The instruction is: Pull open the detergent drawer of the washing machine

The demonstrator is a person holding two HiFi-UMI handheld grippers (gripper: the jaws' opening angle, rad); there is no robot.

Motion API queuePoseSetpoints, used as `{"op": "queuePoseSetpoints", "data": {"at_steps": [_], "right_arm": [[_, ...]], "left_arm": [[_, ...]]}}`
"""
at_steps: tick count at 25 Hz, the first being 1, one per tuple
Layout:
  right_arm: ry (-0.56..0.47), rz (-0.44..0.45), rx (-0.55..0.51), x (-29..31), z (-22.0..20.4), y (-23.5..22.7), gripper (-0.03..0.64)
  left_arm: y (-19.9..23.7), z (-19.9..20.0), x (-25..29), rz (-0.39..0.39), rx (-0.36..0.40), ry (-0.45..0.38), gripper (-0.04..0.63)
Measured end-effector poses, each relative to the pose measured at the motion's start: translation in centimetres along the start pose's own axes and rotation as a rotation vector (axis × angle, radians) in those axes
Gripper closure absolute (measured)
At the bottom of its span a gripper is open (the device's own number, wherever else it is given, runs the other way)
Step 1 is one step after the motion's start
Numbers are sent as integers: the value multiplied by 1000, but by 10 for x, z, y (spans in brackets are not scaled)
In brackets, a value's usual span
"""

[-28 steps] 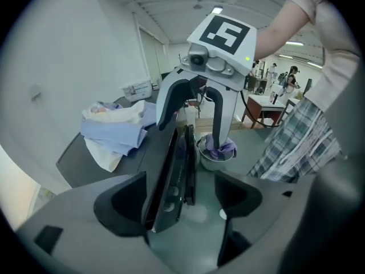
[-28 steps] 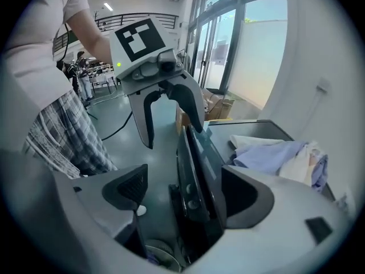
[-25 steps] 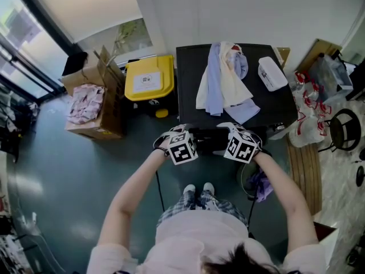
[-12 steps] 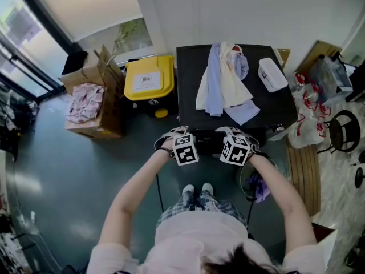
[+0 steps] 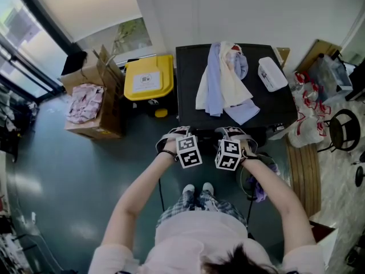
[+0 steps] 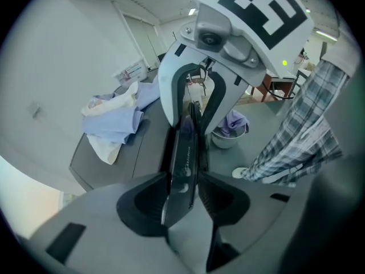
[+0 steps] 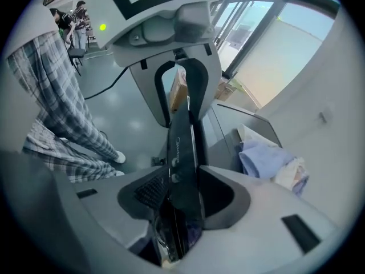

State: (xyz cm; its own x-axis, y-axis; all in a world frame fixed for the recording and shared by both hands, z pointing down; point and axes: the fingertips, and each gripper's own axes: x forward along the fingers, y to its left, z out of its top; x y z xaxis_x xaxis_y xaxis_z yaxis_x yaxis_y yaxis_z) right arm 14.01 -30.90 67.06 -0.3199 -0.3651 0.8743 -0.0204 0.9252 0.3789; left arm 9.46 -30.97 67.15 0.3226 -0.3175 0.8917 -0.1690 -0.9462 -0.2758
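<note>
A black washing machine stands in front of the person. A thin dark drawer front runs along its near top edge. Both grippers reach down over that edge, side by side. In the left gripper view the dark slab stands between my left gripper's jaws, which are closing with both pads against it. The right gripper faces it from the far end of the same slab. My right gripper is closing too, with the slab filling its gap and touching both pads.
Light blue and cream clothes and a white box lie on the machine's lid. A yellow bin and a cardboard box stand to the left. A basin with purple cloth sits on the floor at the right, beside the person's feet.
Both marker cubes have drawn closer together and slightly toward the person. The right hand has sunk a little.
</note>
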Motion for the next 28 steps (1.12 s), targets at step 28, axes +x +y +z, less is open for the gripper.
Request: {"op": "queuePoseSetpoints", "data": {"at_steps": [28], "right_arm": [[41,-78,-69,-9,3,2,545]], "left_arm": [[-3,-1,-5,77,125,27,531]]}}
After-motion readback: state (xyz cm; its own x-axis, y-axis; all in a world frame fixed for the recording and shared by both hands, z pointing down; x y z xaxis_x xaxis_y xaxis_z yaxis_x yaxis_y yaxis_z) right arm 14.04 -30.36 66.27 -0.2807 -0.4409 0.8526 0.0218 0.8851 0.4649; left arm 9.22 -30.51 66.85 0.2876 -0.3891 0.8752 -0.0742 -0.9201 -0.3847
